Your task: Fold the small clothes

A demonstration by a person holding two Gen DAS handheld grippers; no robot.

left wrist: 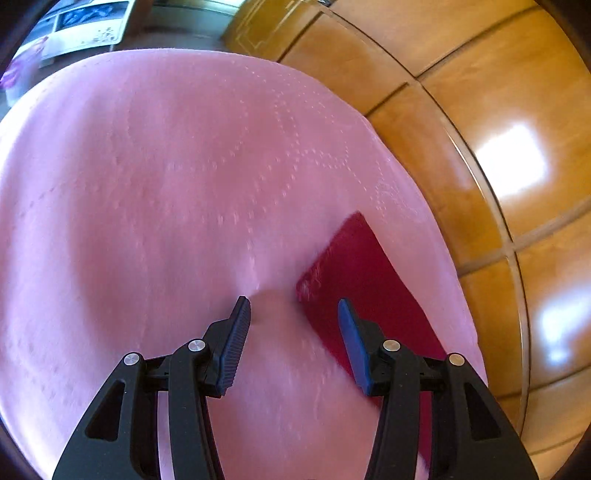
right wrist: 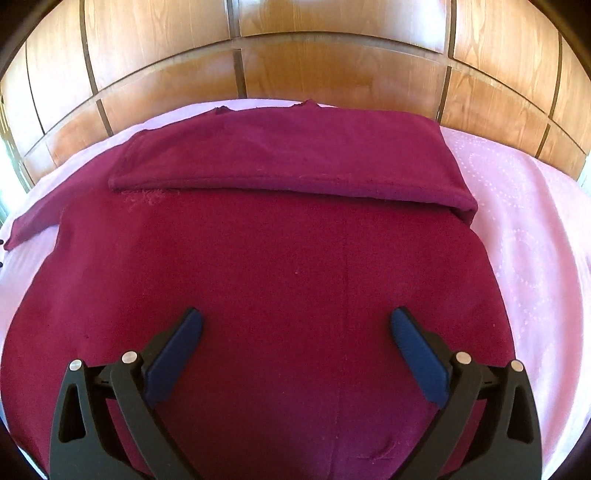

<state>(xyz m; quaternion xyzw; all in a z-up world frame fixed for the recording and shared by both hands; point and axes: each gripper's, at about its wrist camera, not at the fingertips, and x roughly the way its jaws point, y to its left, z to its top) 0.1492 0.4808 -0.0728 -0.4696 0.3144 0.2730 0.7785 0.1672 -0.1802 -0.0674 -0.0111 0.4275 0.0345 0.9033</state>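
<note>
A dark red garment (right wrist: 280, 258) lies flat on a pink bedspread (right wrist: 524, 229). Its far part is folded back toward me into a thick band (right wrist: 288, 155), and one sleeve (right wrist: 33, 221) sticks out at the left. My right gripper (right wrist: 295, 321) is open and empty, hovering over the middle of the garment. In the left wrist view only a strip of the garment (left wrist: 362, 280) shows, at the right. My left gripper (left wrist: 293, 306) is open and empty over the pink bedspread (left wrist: 166, 184), its right finger above the garment's edge.
A glossy wooden headboard (right wrist: 295, 66) with panel seams runs along the far edge of the bed. In the left wrist view the wooden panelling (left wrist: 498, 129) curves along the right, and a white cabinet (left wrist: 85, 26) stands at the top left beyond the bed.
</note>
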